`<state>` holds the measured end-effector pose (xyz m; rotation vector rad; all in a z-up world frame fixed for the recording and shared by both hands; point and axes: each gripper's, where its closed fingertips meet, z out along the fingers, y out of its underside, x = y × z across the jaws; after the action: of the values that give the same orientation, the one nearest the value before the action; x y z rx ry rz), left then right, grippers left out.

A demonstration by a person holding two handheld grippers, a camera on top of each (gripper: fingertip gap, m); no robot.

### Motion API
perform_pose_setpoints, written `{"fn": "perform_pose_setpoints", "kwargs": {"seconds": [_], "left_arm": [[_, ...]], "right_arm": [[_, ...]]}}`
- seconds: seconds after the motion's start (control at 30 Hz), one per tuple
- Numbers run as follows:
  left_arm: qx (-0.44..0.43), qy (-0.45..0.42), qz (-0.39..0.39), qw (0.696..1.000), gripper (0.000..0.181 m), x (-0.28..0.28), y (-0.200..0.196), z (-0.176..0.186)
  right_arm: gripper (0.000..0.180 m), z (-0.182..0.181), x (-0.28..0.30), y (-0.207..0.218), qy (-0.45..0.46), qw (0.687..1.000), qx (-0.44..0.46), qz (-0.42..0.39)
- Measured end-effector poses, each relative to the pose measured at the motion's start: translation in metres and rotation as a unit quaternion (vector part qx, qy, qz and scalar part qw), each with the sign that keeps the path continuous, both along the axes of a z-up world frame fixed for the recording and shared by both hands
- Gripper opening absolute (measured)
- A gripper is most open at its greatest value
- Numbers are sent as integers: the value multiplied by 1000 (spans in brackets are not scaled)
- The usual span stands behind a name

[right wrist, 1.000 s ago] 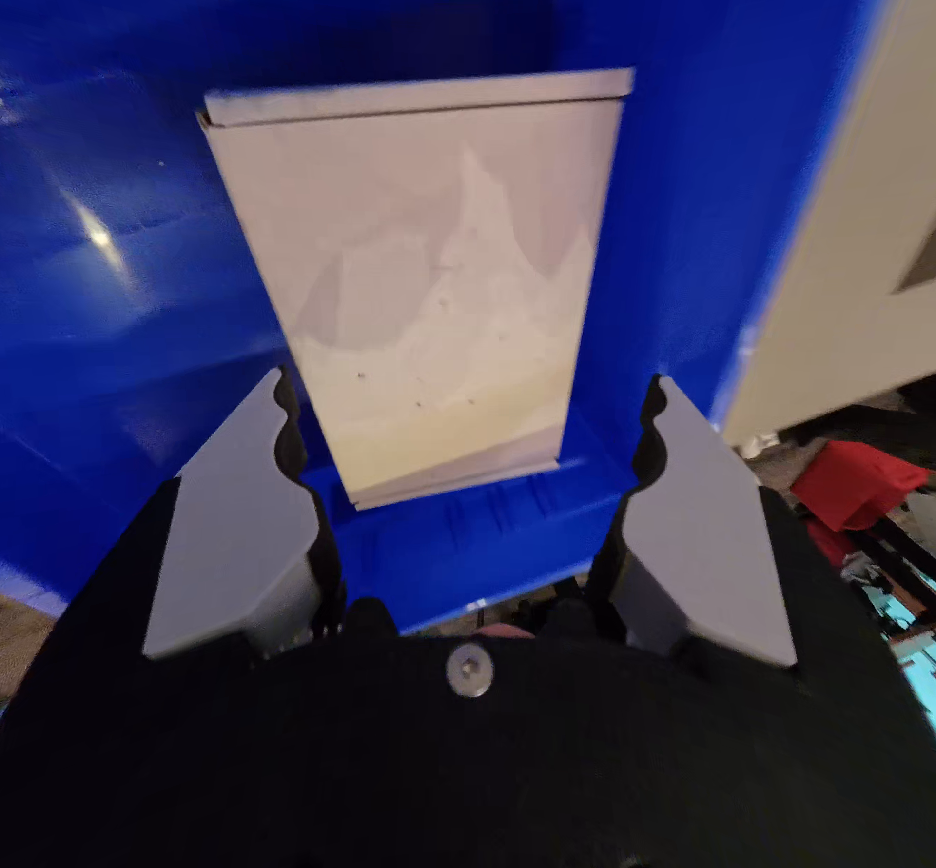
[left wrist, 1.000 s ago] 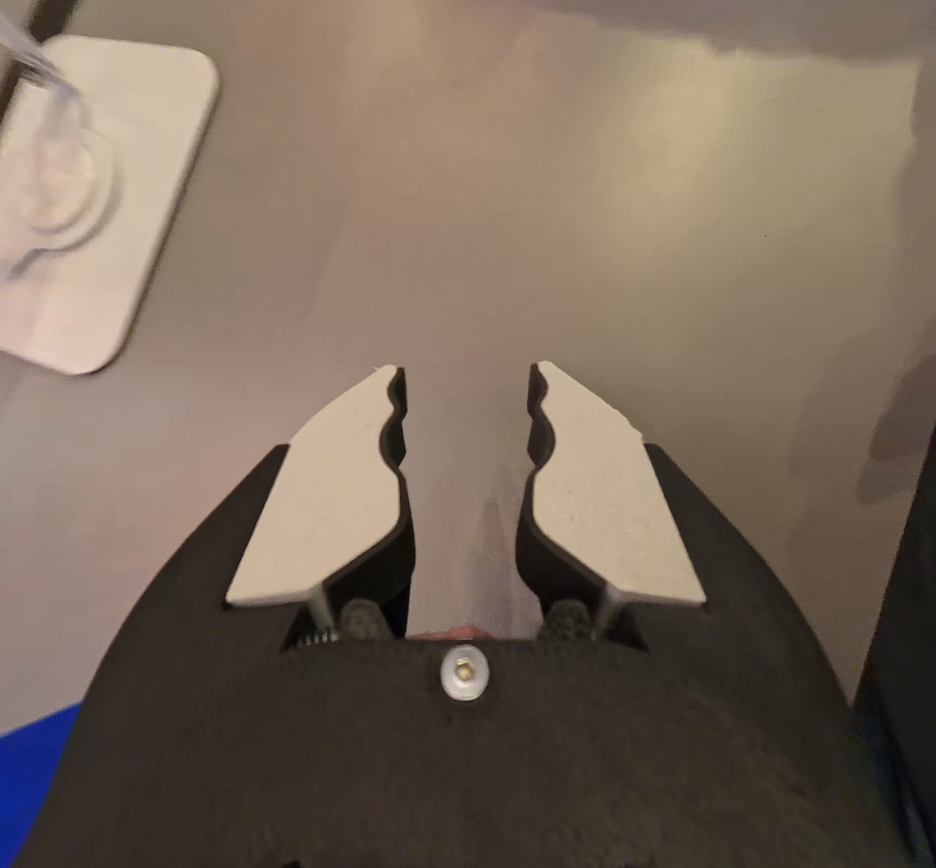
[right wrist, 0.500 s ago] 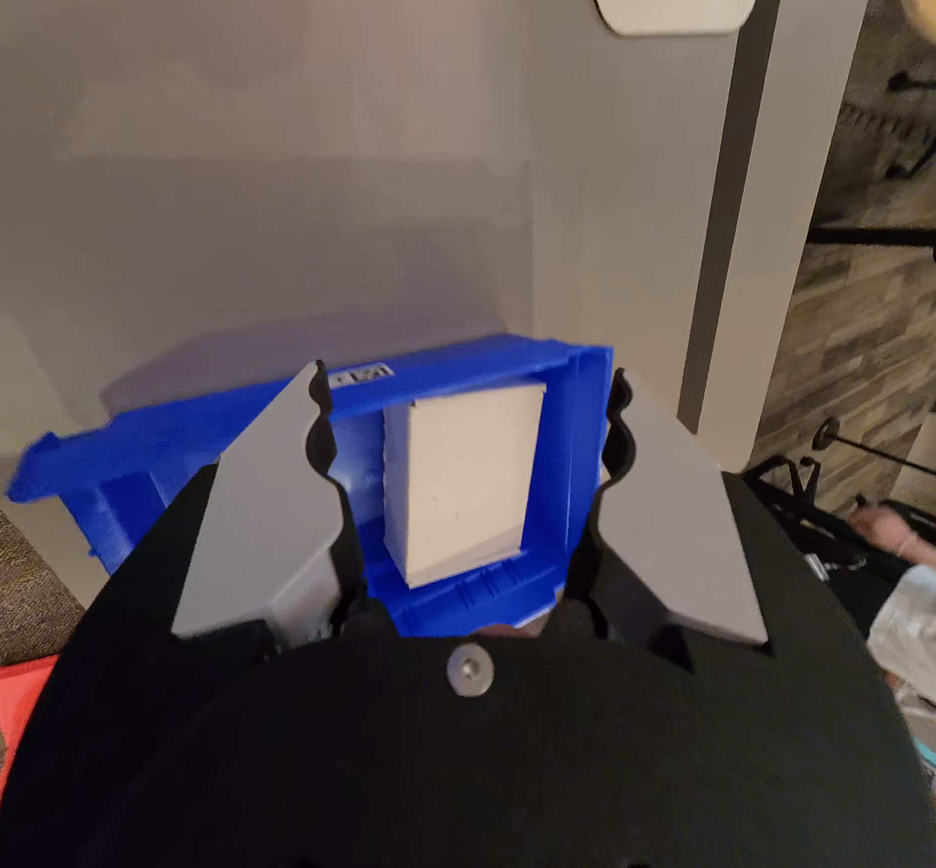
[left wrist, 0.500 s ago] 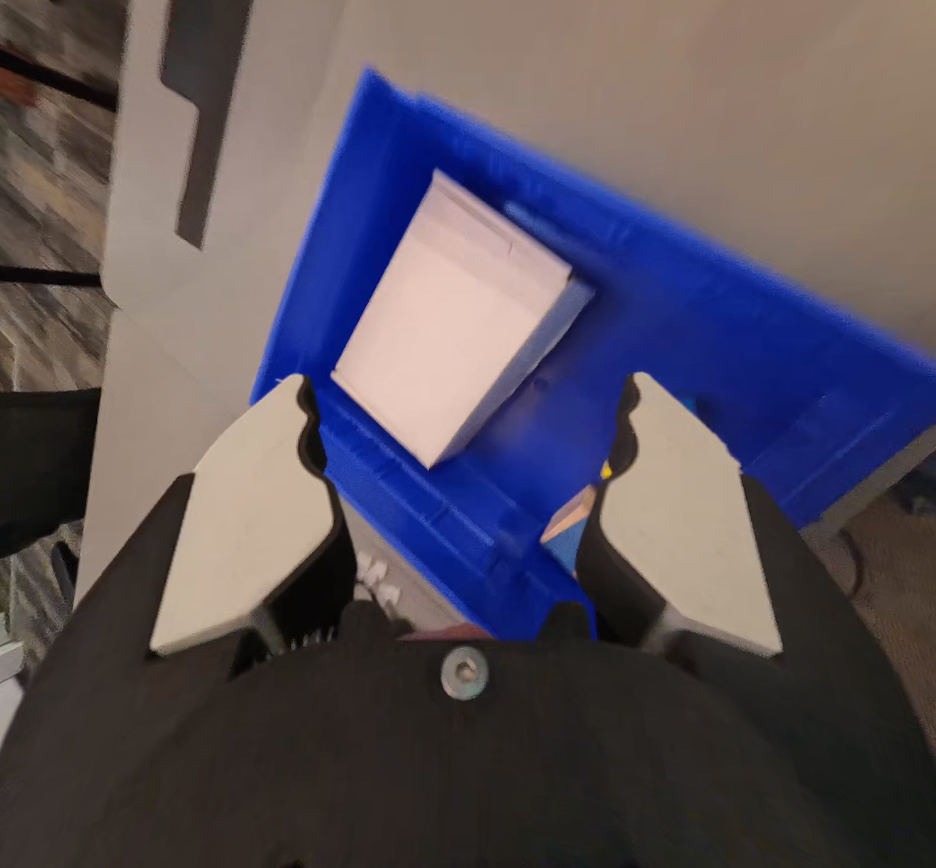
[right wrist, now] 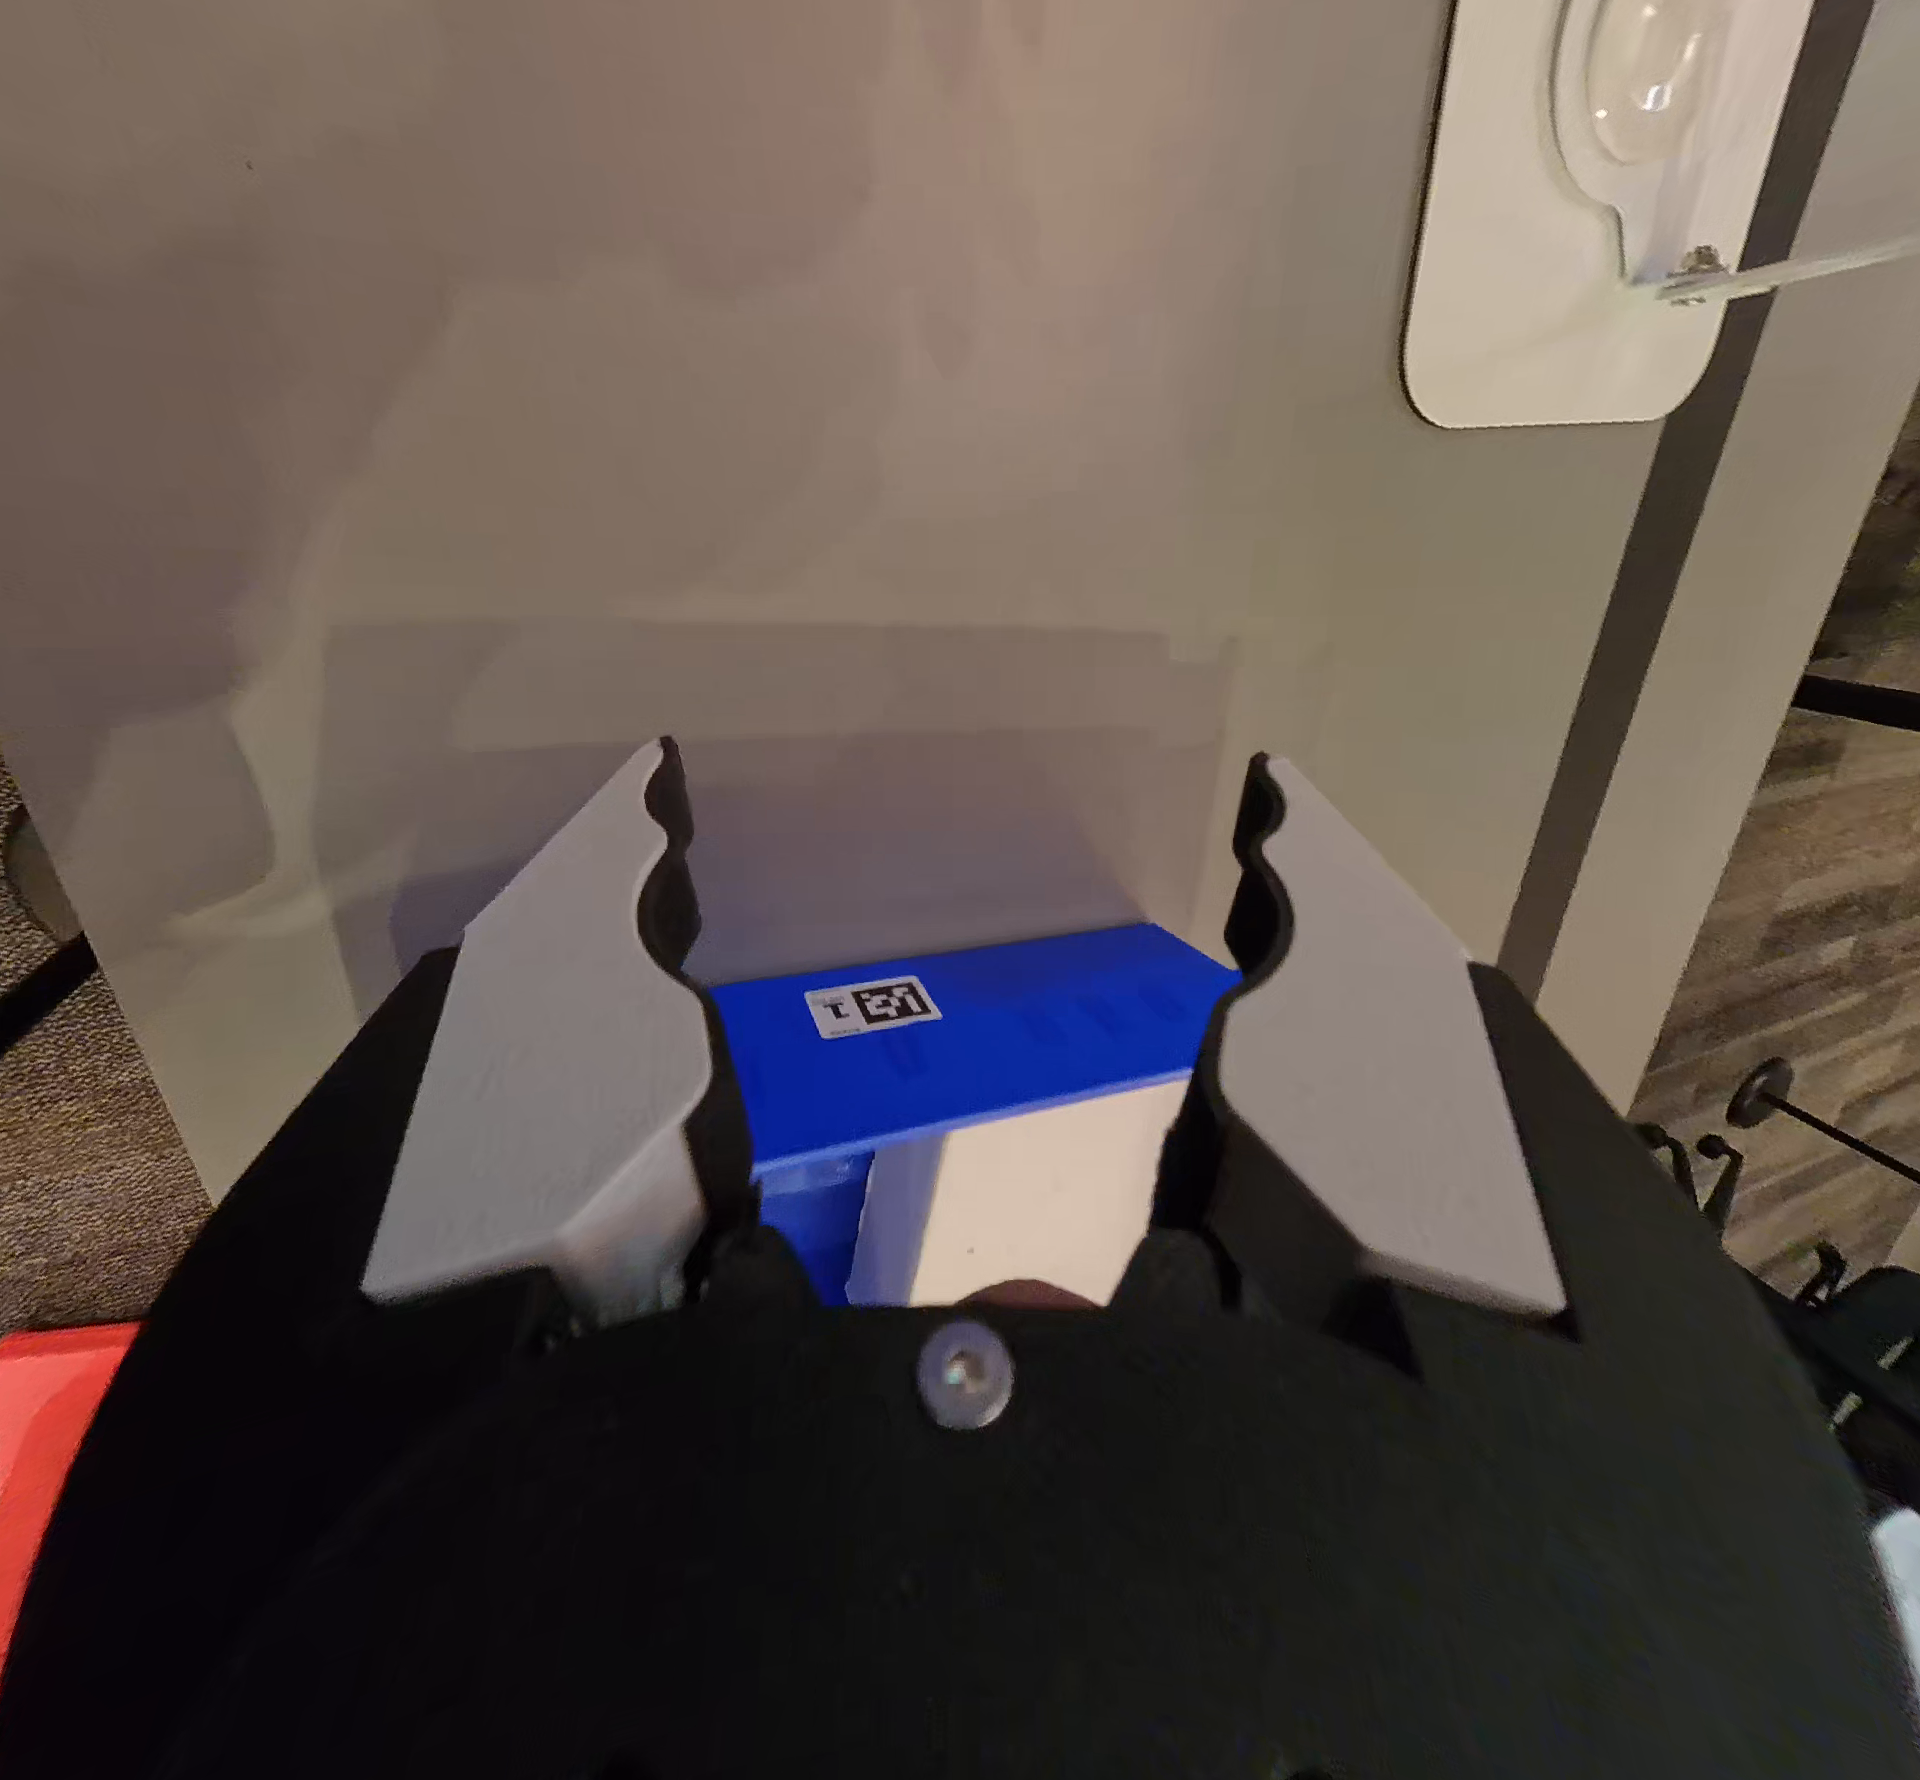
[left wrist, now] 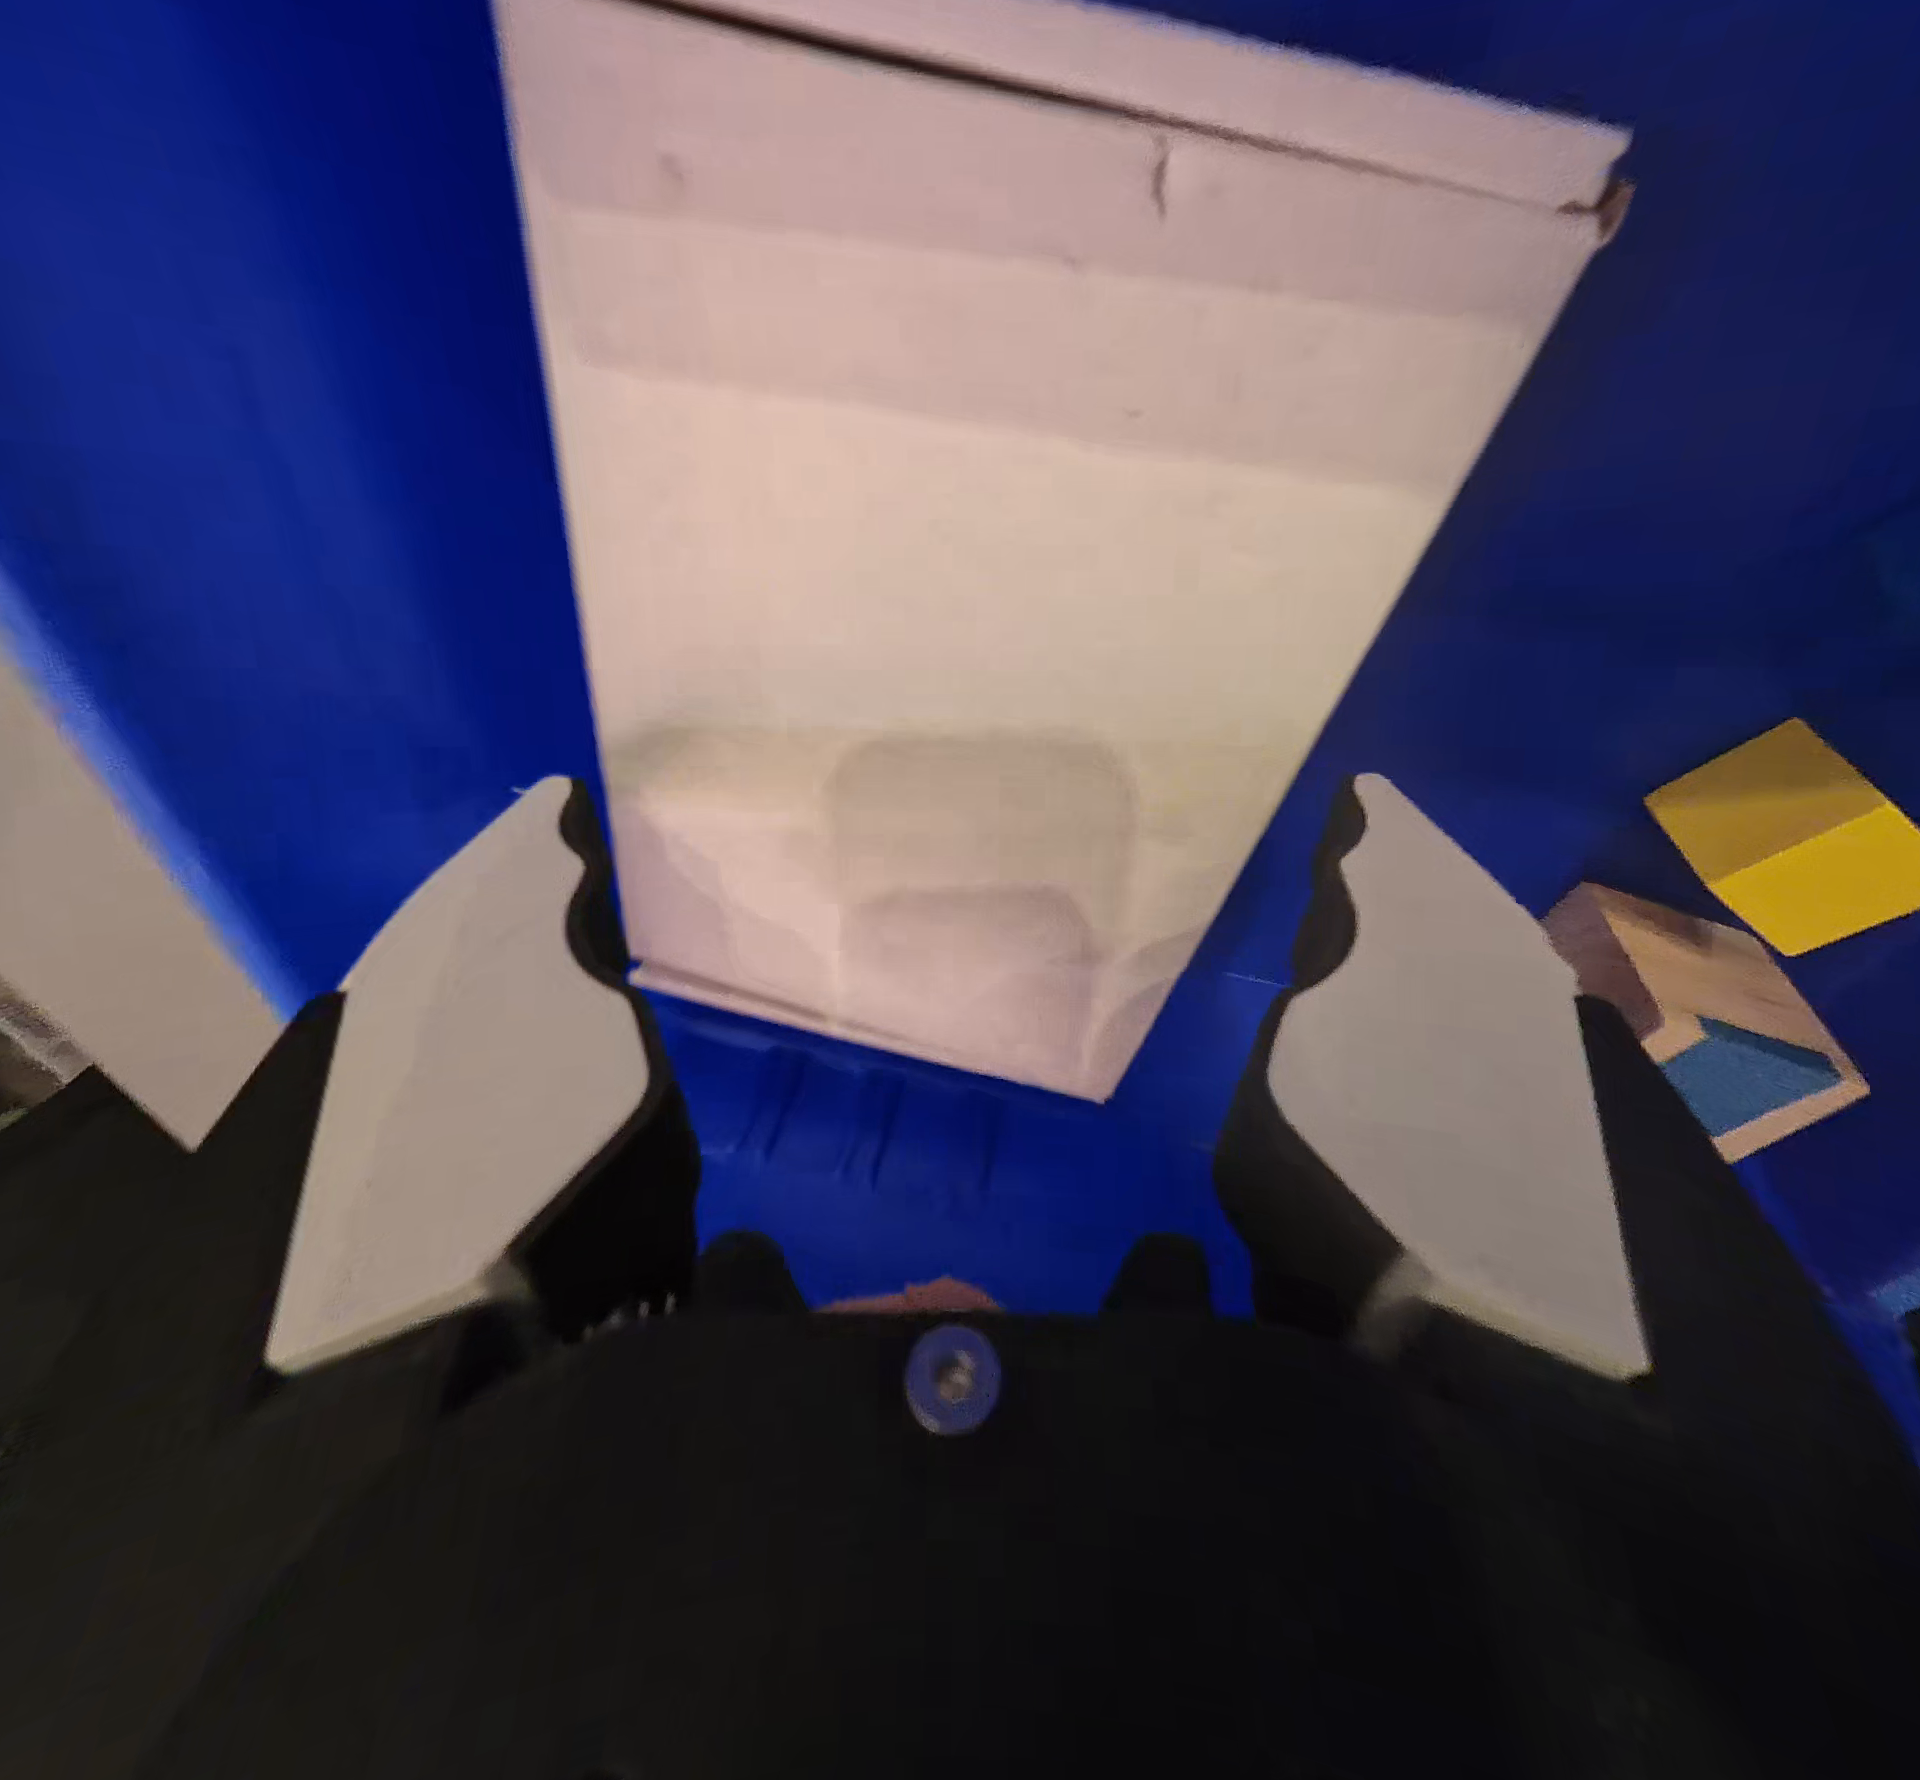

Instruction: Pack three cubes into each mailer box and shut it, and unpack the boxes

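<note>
- Counting in the left wrist view gives one closed white cardboard mailer box [left wrist: 997, 504], lying flat on the floor of one blue plastic bin [left wrist: 260, 359], at the bin's left end.
- Two cubes show right of the box, apart from it and touching each other: one yellow cube [left wrist: 1792, 837] and one plain wooden cube with a blue face [left wrist: 1714, 1024]. A third cube is not visible.
- Left hand-held gripper [left wrist: 961, 826] is spread wide and holds nothing; its two grey fingers [left wrist: 468, 1034] stand on both sides of the box's near end, without touching it.
- Right hand-held gripper [right wrist: 961, 795] is also wide and empty, above the bin's rim [right wrist: 987, 1044], which carries one small white sticker [right wrist: 873, 1006]. A part of the white box [right wrist: 1029, 1211] shows below the rim.
- One white plate with a clear suction cup [right wrist: 1621, 130] lies on the grey bench [right wrist: 727, 276], far right.
- Half a second earlier, the left gripper looked at the whole bin from higher up; now the box fills its view.
- The right gripper was farther back then, with the box more visible between its fingers; its opening is unchanged.
</note>
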<state>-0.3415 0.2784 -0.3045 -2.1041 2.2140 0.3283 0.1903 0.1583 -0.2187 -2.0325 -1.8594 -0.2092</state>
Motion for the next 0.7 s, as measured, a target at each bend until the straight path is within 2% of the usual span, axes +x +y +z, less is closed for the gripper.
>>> {"fn": "perform_pose_setpoints", "kwargs": {"seconds": [0.07, 0.1, 0.23, 0.3, 0.7], "left_arm": [[-10, 19, 7, 1000, 144, -8, 1, -16], [5, 18, -6, 1000, 147, -9, 4, -19], [25, 16, -2, 1000, 144, -8, 10, -21], [33, 19, -2, 999, 130, -7, 13, -17], [-6, 11, 27, 1000, 127, -15, -19, -11]], "right_arm": [[103, -6, -4, 0, 2, 1000, -8, 2], [103, -9, -6, 1, 1, 1000, -11, 3], [102, -18, -16, 4, 1, 1000, -21, 10], [101, -19, -23, 5, 4, 1000, -22, 16], [98, -18, -26, 5, 15, 1000, -12, 18]]}}
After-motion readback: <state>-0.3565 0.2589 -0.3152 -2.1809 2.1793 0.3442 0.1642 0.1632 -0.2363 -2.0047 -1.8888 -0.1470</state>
